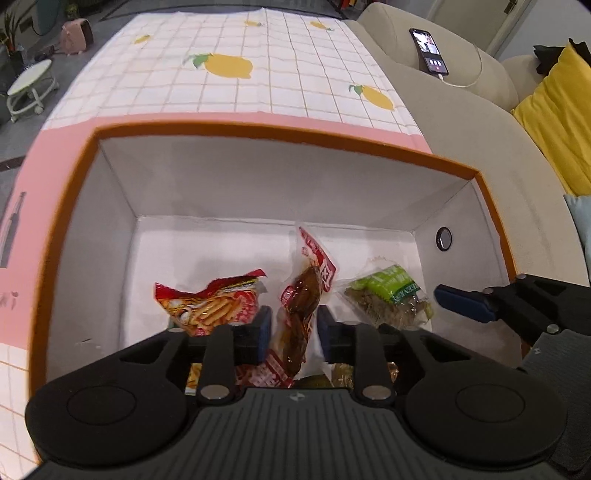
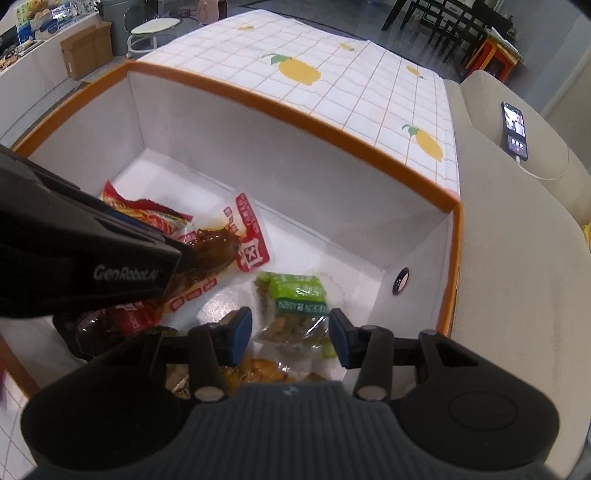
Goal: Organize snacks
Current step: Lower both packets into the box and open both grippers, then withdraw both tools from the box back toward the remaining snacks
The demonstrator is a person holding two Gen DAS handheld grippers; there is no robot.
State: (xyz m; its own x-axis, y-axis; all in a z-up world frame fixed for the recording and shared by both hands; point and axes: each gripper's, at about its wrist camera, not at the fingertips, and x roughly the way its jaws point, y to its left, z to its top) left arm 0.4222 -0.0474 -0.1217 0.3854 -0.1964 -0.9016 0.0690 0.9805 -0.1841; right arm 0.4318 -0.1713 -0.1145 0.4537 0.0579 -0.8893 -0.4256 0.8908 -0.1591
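Jaws of the left gripper (image 1: pixel 294 334) pinched the brown meat packet (image 1: pixel 300 301) inside the orange-rimmed box (image 1: pixel 258 130), while the right gripper (image 2: pixel 290 338) hovered spread over the green raisin bag (image 2: pixel 295 306).

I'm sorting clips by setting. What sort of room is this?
Most likely a home living room: a beige sofa with a yellow cushion and a charging phone beside a table under a lemon-print tablecloth, with dining chairs behind.
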